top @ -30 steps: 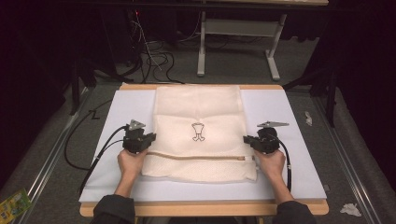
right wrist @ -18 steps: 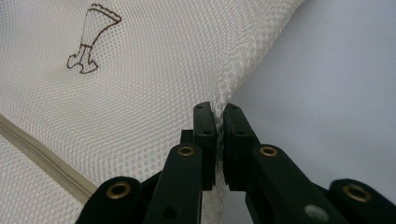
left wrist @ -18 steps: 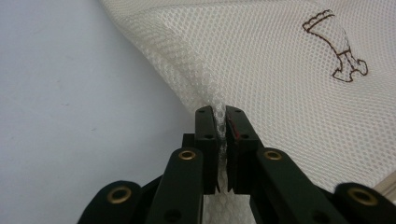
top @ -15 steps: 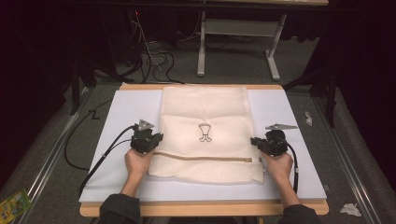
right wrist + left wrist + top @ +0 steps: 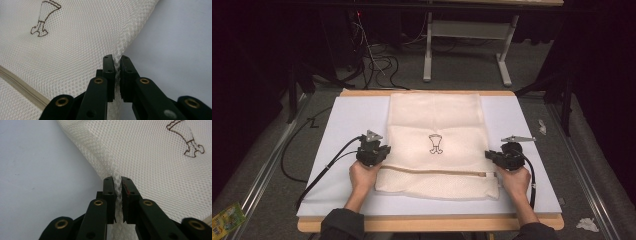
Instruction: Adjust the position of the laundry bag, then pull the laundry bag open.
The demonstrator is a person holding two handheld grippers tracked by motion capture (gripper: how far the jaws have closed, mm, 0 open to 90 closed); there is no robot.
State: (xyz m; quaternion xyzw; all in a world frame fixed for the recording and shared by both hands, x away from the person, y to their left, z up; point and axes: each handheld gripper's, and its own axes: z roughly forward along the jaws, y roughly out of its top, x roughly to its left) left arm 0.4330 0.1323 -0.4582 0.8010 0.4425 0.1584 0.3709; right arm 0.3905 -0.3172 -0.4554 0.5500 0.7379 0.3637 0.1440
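Observation:
A cream mesh bag with a small brown printed figure lies flat in the middle of the white table top. A tan zipper band runs across its near part. My left gripper is shut on the bag's left edge, mesh pinched between the jaws. My right gripper is shut on the bag's right edge in the same way. Both hands sit at the near side of the bag.
The table's wooden front edge is close behind the hands. Black cables trail off the left gripper across the board. A metal desk frame and floor cables stand beyond the table. Scraps lie on the floor.
Both grippers have moved toward the near edge and slightly right, dragging the bag with them. The folded near part has spread flatter.

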